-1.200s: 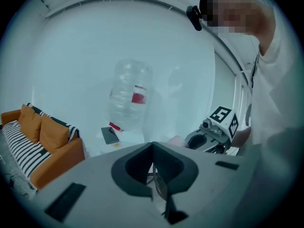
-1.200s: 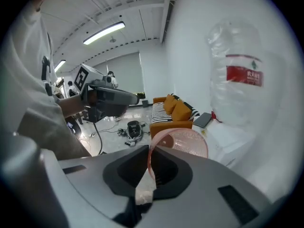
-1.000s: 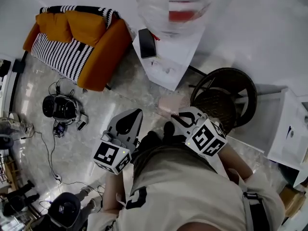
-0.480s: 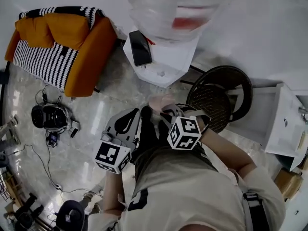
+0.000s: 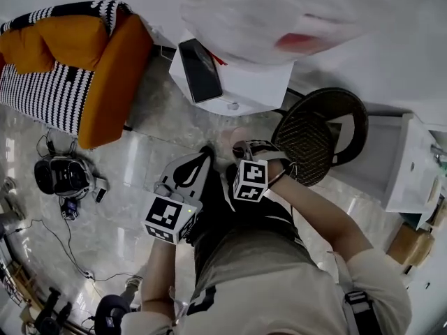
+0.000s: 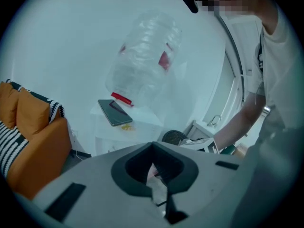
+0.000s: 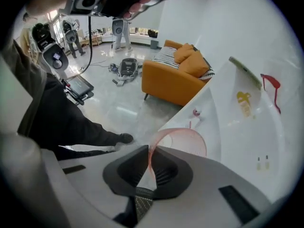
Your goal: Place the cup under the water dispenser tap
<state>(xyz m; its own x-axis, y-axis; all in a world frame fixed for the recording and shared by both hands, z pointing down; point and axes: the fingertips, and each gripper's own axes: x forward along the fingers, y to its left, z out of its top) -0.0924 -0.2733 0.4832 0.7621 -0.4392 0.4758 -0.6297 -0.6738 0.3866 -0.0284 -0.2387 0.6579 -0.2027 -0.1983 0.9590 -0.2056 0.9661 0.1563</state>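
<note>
A translucent pink cup (image 7: 183, 137) hangs by its rim in my right gripper (image 7: 149, 149), whose jaws are shut on the thin wall. In the head view the cup (image 5: 229, 138) is just in front of the white water dispenser (image 5: 244, 93), below its tap (image 5: 232, 106), and the right gripper (image 5: 238, 149) points steeply down. The right gripper view shows a pink tap (image 7: 195, 112) on the dispenser front (image 7: 237, 122), just beyond the cup. My left gripper (image 5: 204, 154) is beside the cup on the left, shut and empty (image 6: 153, 146). A large clear bottle (image 6: 145, 61) tops the dispenser.
A dark phone (image 5: 199, 70) lies on the dispenser top. An orange sofa with a striped cover (image 5: 105, 68) stands to the left. A round black wicker chair (image 5: 318, 135) and a white cabinet (image 5: 412, 173) are to the right. A device and cables (image 5: 63, 176) lie on the floor.
Both grippers have sunk toward the dispenser's front. The right gripper has tipped down and carried the cup closer to the tap; the left has followed beside it.
</note>
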